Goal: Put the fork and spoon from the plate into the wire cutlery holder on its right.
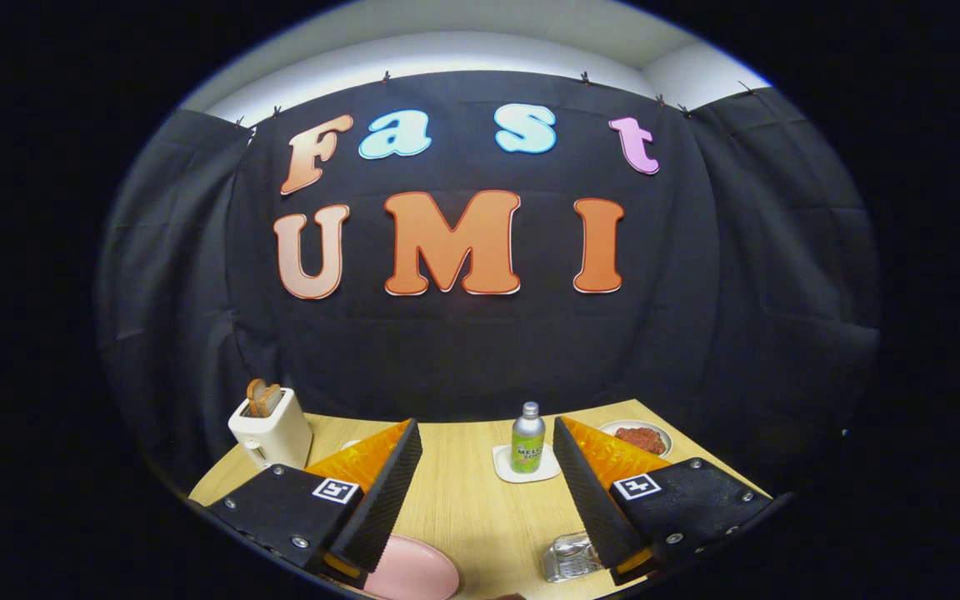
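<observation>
The gripper (487,450) is spread wide, its two fingers well apart with bare table between them, and it holds and touches nothing. It is held level above the wooden table (463,508), looking straight toward the booth's black cloth wall.

Going left to right: a cream toaster (270,432) with slices of bread standing in its slots sits at about ten o'clock from the gap between the fingers, beyond the left finger. Under the base of that left finger, at about seven o'clock, lies the pink plate (413,571), partly covered by the finger; no fork or spoon can be made out on the part that shows. Straight ahead at twelve o'clock, between and just beyond the fingertips, a small green bottle (527,439) with a silver cap stands upright on a white square coaster (523,467). At about five o'clock, beside the base of the right finger, is a silvery see-through thing (570,557), probably the wire cutlery holder, too much hidden to tell. At two o'clock, beyond the right finger, a white dish (640,437) holds some red food.
</observation>
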